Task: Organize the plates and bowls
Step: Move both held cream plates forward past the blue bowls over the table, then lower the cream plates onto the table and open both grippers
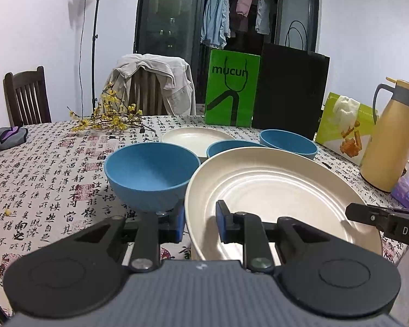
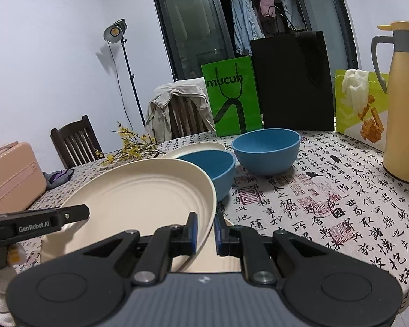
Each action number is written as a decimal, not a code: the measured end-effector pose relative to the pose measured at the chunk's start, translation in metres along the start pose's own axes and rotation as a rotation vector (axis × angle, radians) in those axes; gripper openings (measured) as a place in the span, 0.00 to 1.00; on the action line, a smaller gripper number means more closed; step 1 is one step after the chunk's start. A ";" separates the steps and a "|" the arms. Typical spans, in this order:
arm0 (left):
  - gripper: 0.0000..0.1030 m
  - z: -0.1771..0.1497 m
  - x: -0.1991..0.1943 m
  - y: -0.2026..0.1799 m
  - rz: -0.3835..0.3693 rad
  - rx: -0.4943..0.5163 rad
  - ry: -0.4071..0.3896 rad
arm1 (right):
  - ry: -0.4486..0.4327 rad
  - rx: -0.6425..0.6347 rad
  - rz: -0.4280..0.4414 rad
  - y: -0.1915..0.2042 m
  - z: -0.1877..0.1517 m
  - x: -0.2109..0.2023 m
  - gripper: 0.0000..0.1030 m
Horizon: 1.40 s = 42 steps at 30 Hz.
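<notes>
Left wrist view: the cream plate (image 1: 272,190) lies directly ahead and to the right of the left gripper (image 1: 200,222), its near-left rim passing between the 2 blue pads. The left pad sits outside the rim and the right pad rests over the plate's inner face, with a visible gap on that side, so the jaws look partly spread around the rim and not yet clamped; I cannot tell whether either pad touches. Just left of the plate a blue bowl (image 1: 150,174) stands upright, its wall touching or almost touching the rim. Beyond are a second cream plate (image 1: 196,136) and 2 more blue bowls (image 1: 289,141). The right gripper's finger enters from the right edge above the plate's far-right rim.

Right wrist view: the same plate (image 2: 139,201) is tilted, its right edge raised, with another cream surface (image 2: 218,256) showing beneath it. The right gripper (image 2: 205,231) has the plate's right rim between its pads, jaws narrowly apart and apparently pinching it. Both grippers sit at the plate, on opposite sides. The likely next move is a 2-handed lift onto the farther plate, provided the left jaws close first.
</notes>
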<state>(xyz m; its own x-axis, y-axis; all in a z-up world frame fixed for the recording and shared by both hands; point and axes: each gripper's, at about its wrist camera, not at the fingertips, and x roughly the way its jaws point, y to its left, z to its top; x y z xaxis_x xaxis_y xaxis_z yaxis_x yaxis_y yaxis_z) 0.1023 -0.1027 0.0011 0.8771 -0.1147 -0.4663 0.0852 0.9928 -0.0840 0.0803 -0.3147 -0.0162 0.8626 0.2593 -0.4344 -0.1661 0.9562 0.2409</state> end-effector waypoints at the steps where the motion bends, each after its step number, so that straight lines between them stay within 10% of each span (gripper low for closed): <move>1: 0.22 -0.001 0.001 -0.001 0.000 0.001 0.003 | 0.002 0.002 -0.001 -0.001 -0.001 0.000 0.12; 42: 0.22 -0.029 0.043 -0.011 0.044 0.062 0.092 | 0.099 0.018 -0.024 -0.022 -0.023 0.040 0.12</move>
<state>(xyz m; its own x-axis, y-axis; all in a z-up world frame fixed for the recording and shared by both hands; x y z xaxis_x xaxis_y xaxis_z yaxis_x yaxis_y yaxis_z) 0.1255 -0.1192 -0.0440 0.8339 -0.0708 -0.5474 0.0792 0.9968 -0.0083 0.1074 -0.3221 -0.0588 0.8147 0.2492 -0.5236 -0.1366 0.9600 0.2442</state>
